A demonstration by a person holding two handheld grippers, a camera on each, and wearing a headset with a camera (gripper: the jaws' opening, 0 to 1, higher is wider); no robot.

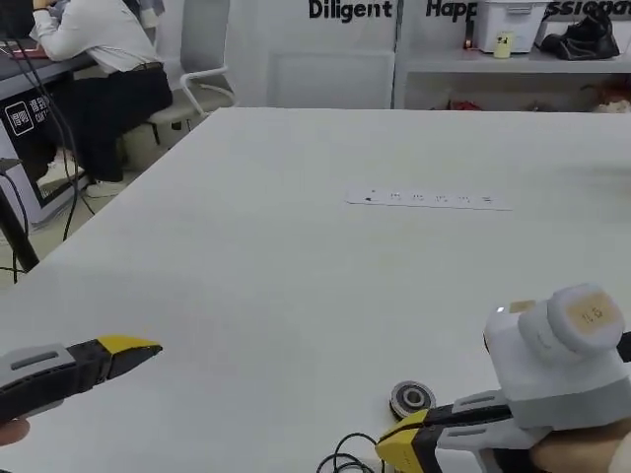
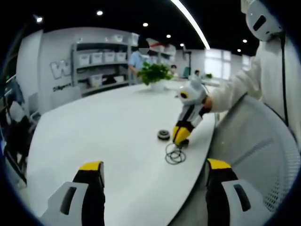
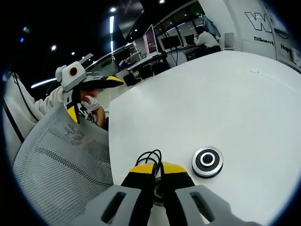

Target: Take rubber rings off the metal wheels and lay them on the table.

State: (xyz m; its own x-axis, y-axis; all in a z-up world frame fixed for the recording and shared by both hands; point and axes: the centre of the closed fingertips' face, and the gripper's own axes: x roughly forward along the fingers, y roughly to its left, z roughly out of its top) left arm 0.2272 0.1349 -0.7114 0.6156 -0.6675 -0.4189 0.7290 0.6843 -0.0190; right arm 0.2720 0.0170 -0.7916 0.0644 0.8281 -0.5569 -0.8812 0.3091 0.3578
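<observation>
A metal wheel (image 1: 411, 398) (image 3: 207, 161) (image 2: 163, 134) lies flat on the white table (image 1: 296, 246) near its front edge. Just left of it is a small heap of thin black rubber rings (image 1: 343, 459) (image 2: 175, 154) (image 3: 149, 157). My right gripper (image 1: 394, 445) (image 3: 157, 167) (image 2: 180, 140) is low over the table with its yellow tips together at the heap, and a black ring loop runs out from between them. My left gripper (image 1: 138, 348) (image 2: 154, 172) (image 3: 94, 96) hovers off to the left near the table edge, jaws wide apart and holding nothing.
A flush power strip (image 1: 429, 200) sits in the table's middle. A person (image 1: 99, 49) is seated at a desk at the far left beside a chair (image 1: 192, 99). A mesh chair back (image 3: 56, 155) stands just off the table's front edge.
</observation>
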